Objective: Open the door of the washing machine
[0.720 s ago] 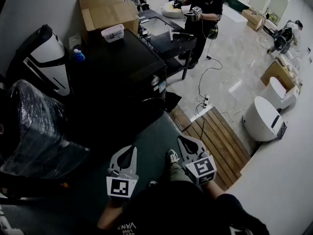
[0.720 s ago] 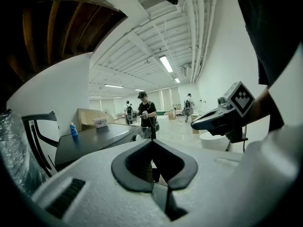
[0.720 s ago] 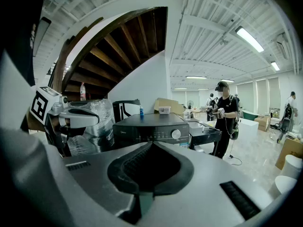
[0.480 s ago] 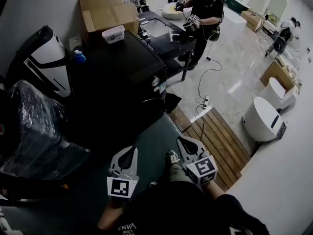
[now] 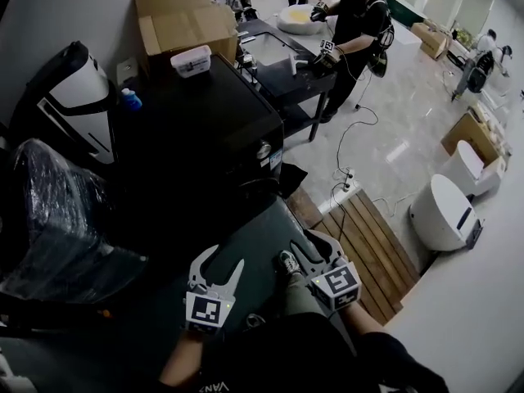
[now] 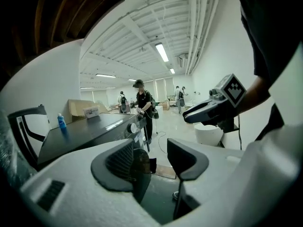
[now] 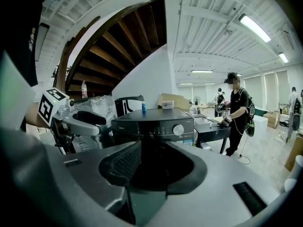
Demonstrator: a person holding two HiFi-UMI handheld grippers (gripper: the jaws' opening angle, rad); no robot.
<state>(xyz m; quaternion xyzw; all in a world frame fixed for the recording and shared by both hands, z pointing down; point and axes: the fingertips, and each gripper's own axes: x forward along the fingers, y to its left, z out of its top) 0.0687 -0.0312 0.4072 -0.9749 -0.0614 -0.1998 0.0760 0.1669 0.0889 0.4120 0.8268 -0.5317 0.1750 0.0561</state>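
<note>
where it is: the washing machine (image 5: 205,125) sits straight ahead of you, well apart from both grippers. Its door (image 5: 250,188) is on the dark front under the knob (image 5: 264,149), and it looks shut to me.
left hand-held gripper (image 5: 219,262): jaws spread wide, nothing between them.
right hand-held gripper (image 5: 304,242): jaws apart a bit less, also empty.
missing the handle: that front is black on black and no view shows a handle or recess. Go in blind and you probably clamp bare rim and slide off.
wrong part: the knob sits just above the door, so if you come in high you end up twisting a setting.
hinge side: you can't tell it from here. Pull at the hinged edge and nothing gives, so the pads just slip.
door swing: your shoe (image 5: 288,260) is roughly in line with the front, so the door could bump your leg if you stand close.
stuff on top: a blue bottle (image 5: 129,97) and a plastic tub (image 5: 190,56) stand on the lid. A hard yank could rock the machine and tip the bottle.
footing: there's a power strip (image 5: 344,173) and cable on the floor to your right, so a wide step could snag it.
</note>
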